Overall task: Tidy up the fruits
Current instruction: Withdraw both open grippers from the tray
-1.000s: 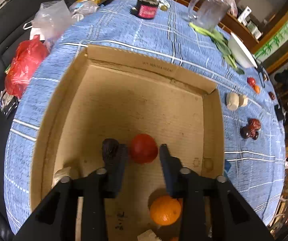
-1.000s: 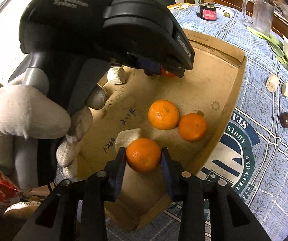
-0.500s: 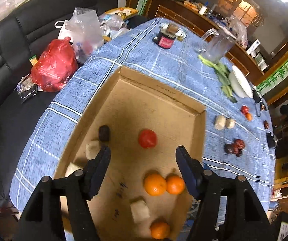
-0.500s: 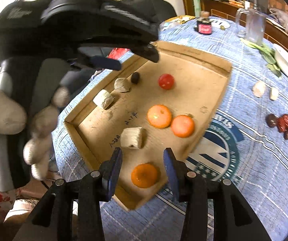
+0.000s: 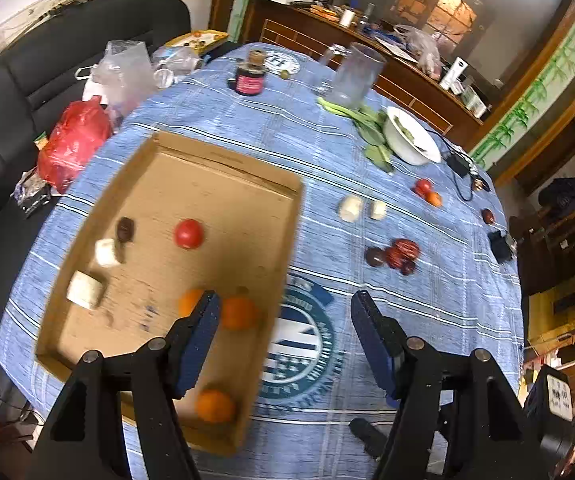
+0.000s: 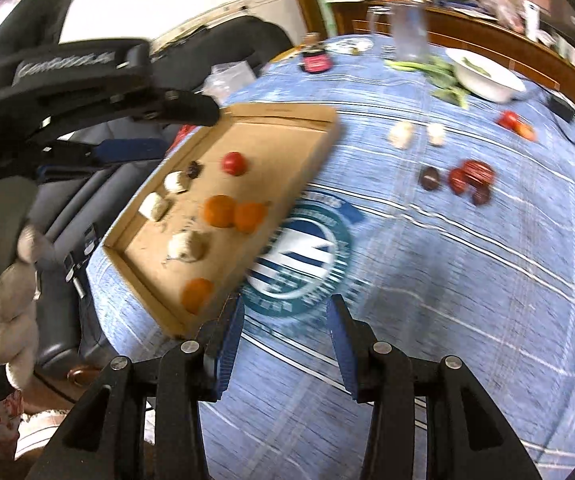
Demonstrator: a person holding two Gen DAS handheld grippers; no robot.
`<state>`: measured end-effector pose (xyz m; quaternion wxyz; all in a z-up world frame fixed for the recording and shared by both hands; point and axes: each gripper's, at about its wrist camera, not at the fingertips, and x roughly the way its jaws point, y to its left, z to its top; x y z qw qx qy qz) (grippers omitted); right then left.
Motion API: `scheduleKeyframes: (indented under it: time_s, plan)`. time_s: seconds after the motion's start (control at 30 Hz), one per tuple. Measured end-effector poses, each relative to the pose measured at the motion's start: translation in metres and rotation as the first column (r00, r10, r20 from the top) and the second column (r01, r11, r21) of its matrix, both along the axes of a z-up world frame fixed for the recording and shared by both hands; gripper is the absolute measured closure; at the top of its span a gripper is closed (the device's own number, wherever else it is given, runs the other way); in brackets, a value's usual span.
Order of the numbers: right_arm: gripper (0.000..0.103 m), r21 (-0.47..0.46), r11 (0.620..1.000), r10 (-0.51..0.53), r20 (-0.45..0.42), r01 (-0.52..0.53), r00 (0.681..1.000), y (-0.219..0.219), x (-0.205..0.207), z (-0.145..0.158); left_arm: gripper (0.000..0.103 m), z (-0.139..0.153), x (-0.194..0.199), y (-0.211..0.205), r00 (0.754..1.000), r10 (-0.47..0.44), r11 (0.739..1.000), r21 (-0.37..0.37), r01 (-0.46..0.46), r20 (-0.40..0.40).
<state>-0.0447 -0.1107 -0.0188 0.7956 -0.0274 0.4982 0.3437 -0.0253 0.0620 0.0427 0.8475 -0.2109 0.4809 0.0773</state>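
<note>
A shallow cardboard tray [image 5: 223, 160] [image 6: 287, 114] lies on the blue tablecloth. It holds a red tomato [image 5: 188, 233] [image 6: 234, 163], three oranges [image 5: 239, 312] [image 6: 218, 211], a dark date [image 5: 125, 229] and white chunks [image 5: 84, 290]. My left gripper [image 5: 285, 304] hangs open and empty above the tray's right edge. My right gripper [image 6: 285, 310] is open and empty too, over the cloth's round emblem [image 6: 303, 256], just past the tray's near corner. Loose on the cloth are dates [image 5: 401, 254] [image 6: 473, 176], two white chunks [image 5: 350, 208] and a small tomato [image 5: 423, 187].
A white bowl [image 5: 411, 140] with greens [image 5: 371, 132], a glass jug [image 5: 353, 76] and a dark jar [image 5: 250, 76] stand at the far side. A red bag [image 5: 73, 144] lies on the black sofa to the left. A gloved hand [image 6: 11, 300] holds the other gripper.
The left gripper opened off the tomato and the right off an orange, and both fruits now lie in the tray. Both grippers rose and swung right, away from the tray.
</note>
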Motion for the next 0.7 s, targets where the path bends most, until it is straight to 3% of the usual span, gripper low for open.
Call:
scheduleKeyframes:
  time_s: [0.33, 0.6, 0.7]
  plan:
    - [0.056, -0.019, 0.993, -0.117, -0.002, 0.117, 0.993, -0.054, 0.014, -0.001, 0.036, -0.001, 0.007, -0.045, 0.998, -0.058, 0.998, 0.010, 0.058, 0.005]
    - [0.051, -0.020, 0.993, -0.113, -0.009, 0.113, 0.994, -0.046, 0.022, -0.005, 0.036, 0.000, -0.005, -0.042, 1.000, -0.011, 0.999, 0.033, 0.011, -0.011]
    - [0.051, -0.015, 0.996, -0.091, -0.018, 0.090, 0.996, -0.036, 0.024, -0.006, 0.030, 0.000, -0.014, -0.031, 0.999, 0.033, 0.999, 0.040, -0.032, -0.024]
